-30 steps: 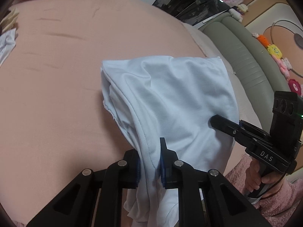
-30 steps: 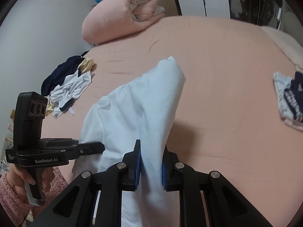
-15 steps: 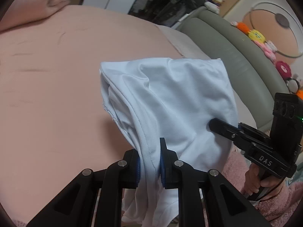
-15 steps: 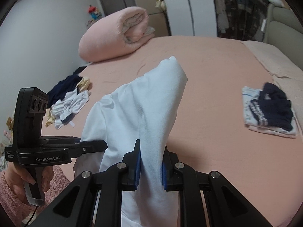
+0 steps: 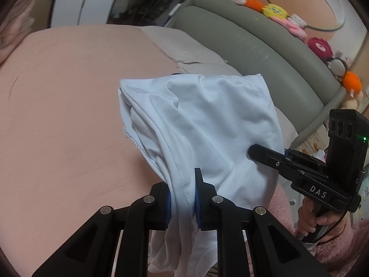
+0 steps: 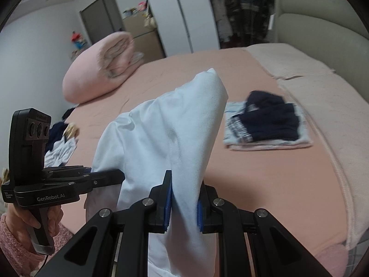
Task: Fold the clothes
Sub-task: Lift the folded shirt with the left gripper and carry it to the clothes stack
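Now both grippers, left gripper (image 5: 183,198) and right gripper (image 6: 184,204), clamp the white garment (image 5: 207,124) above the bed (image 5: 57,115)

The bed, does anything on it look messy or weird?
Yes. A heap of unfolded clothes lies crumpled at the bed's left edge, unlike the folded pile. The white garment hangs bunched between both tools, not flat.

The bed's (image 6: 265,184) near edge and middle lie bare. A folded stack (image 6: 267,124) sits toward the right edge, loose clothes (image 6: 60,147) at the left edge, a rolled duvet (image 6: 99,69) in the far left corner.
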### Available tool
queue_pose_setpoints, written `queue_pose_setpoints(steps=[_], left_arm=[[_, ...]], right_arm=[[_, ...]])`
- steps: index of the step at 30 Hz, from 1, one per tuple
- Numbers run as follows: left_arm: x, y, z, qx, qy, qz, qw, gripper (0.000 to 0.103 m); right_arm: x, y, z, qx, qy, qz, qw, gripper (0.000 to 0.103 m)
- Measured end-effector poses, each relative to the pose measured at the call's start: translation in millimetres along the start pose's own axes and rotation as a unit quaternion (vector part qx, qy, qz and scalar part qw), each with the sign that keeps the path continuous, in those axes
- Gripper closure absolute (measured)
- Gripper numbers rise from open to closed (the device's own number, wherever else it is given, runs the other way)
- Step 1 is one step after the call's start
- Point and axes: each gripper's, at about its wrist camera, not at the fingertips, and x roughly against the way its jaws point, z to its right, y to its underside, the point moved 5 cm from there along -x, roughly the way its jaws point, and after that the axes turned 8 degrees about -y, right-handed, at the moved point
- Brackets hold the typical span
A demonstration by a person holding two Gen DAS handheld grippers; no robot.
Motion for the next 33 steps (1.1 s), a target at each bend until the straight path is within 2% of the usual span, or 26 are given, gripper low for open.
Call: queue_pose_setpoints(steps=[10,16,20,29,33], left_arm=[[-29,-25,49,-0.040,0.010,0.002,0.9992,0.090],[-28,-29,51,-0.049,0.011,0.007,0.9987,0.090],[-6,-18,48,-0.055,0.013,0.013,0.9983,0.090],[-3,-17,49,-0.060,0.016,0.015,0.9980,0.090],[-10,-27,55,-0.066,0.016,0.017,0.9975,0.090]], right_arm=[[32,-3,39,-0.034,0.027,0.023,0.999,0.087],[37,-9,50,-0.034,0.028,0.028,0.999,0.087],[40,-16,55,-0.033,0.027,0.032,0.999,0.087],[41,-22,59,-0.029,0.026,0.033,0.999,0.087],[42,-27,63,-0.024,0.031,0.032,0.999,0.087]])
